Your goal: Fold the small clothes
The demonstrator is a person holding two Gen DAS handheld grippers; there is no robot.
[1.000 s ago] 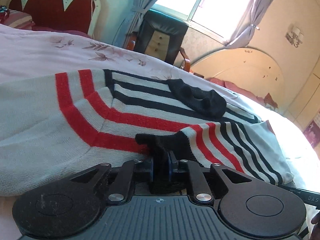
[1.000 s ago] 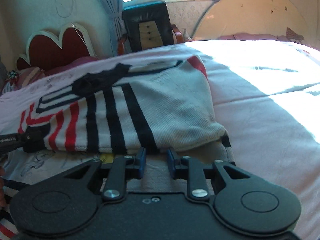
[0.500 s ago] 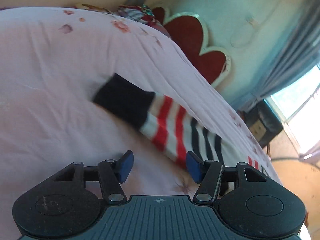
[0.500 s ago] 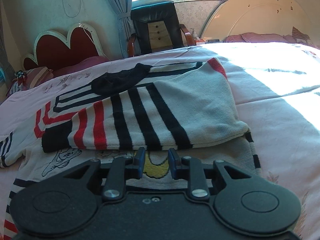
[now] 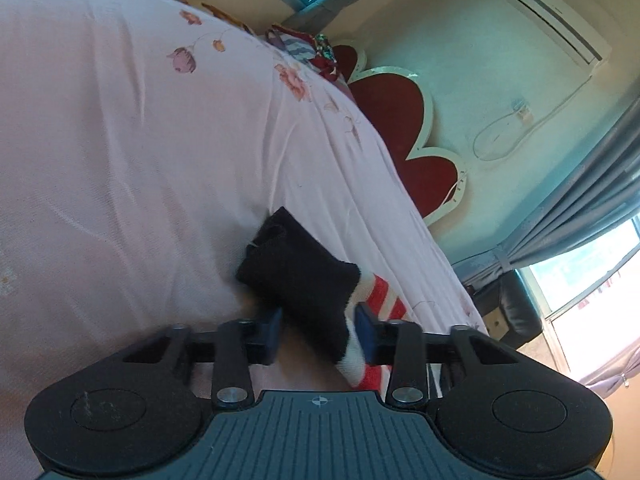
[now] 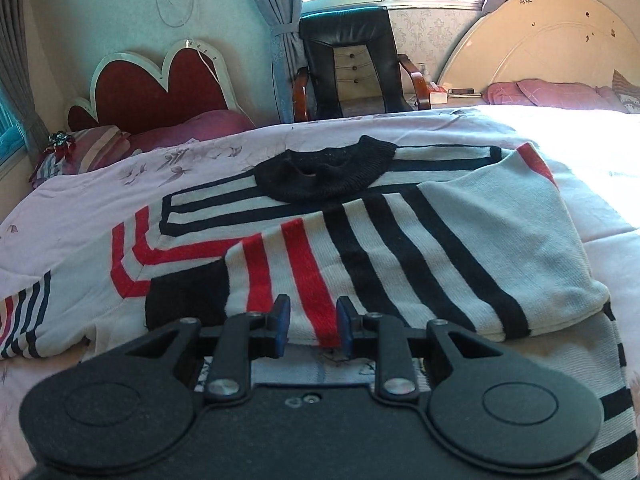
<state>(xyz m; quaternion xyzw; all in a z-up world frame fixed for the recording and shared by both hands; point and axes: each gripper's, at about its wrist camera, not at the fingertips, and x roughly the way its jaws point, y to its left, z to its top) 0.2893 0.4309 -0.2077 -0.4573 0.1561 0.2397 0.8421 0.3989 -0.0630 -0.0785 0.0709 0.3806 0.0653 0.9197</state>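
Observation:
A small white knit sweater (image 6: 460, 232) with red and black stripes and a black collar (image 6: 324, 176) lies on the pink bed sheet (image 6: 80, 208). One sleeve is folded across its body, black cuff (image 6: 184, 300) to the left. My right gripper (image 6: 312, 326) is open just above the folded sleeve's near edge. In the left wrist view, the other sleeve's black cuff (image 5: 300, 284) lies on the sheet (image 5: 120, 160). My left gripper (image 5: 318, 332) is open with the cuff between its fingers.
A red heart-shaped headboard (image 6: 160, 84) and pillows (image 6: 100, 140) stand at the bed's far left. A black armchair (image 6: 352, 68) sits behind the bed under the window. A second bed (image 6: 560, 96) lies at the far right.
My left gripper let go of the folded sleeve's cuff, swung to the other sleeve and now has its cuff between its open fingers. My right gripper drew back and rose over the sweater.

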